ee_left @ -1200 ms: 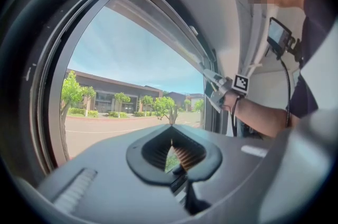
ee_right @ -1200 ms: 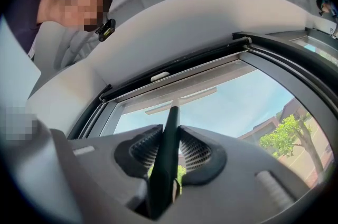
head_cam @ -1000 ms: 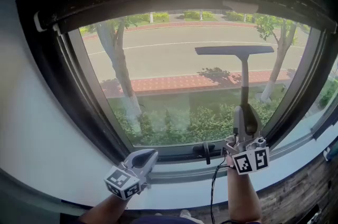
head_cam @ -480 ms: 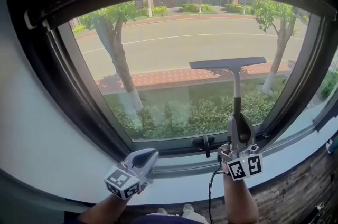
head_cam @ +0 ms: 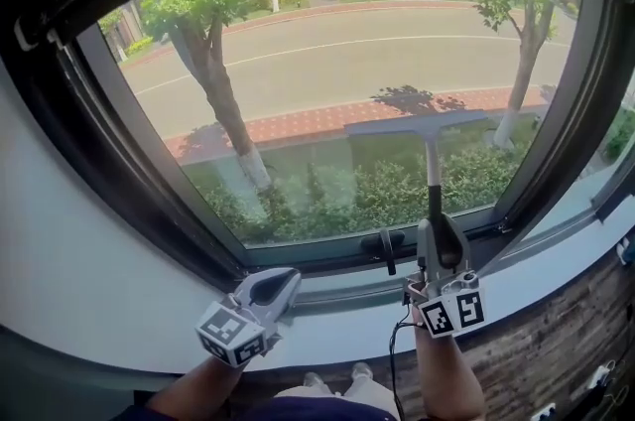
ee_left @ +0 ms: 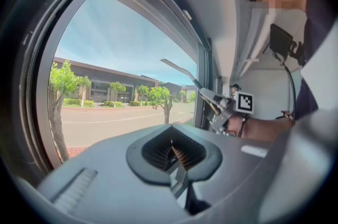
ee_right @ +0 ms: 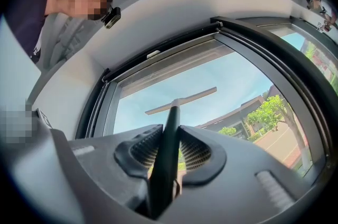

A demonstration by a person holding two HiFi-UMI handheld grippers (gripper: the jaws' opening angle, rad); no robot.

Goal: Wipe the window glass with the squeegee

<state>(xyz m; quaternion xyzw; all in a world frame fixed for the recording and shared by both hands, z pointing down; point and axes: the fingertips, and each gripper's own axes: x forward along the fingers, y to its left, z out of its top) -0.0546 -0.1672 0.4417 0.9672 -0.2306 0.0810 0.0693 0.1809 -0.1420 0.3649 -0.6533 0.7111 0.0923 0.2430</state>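
Note:
The squeegee (head_cam: 431, 161) stands upright against the window glass (head_cam: 298, 81). Its flat blade lies across the lower right of the pane, and its dark handle runs down into my right gripper (head_cam: 441, 250), which is shut on it. In the right gripper view the squeegee handle (ee_right: 166, 154) rises between the jaws to the blade (ee_right: 182, 100). My left gripper (head_cam: 273, 288) rests low by the sill at the left, shut with nothing in it. From the left gripper view, the right gripper (ee_left: 224, 108) and squeegee blade (ee_left: 177, 68) show against the glass.
A dark window frame (head_cam: 129, 171) surrounds the pane. A window handle (head_cam: 385, 245) sits on the bottom rail just left of the right gripper. A white sill (head_cam: 327, 320) runs below. White wall (head_cam: 60, 240) lies to the left. A cable (head_cam: 395, 359) hangs from the right gripper.
The squeegee blade has slid down the glass from the upper part of the pane toward its lower part, with my right gripper drawing down. The left gripper has stayed in place.

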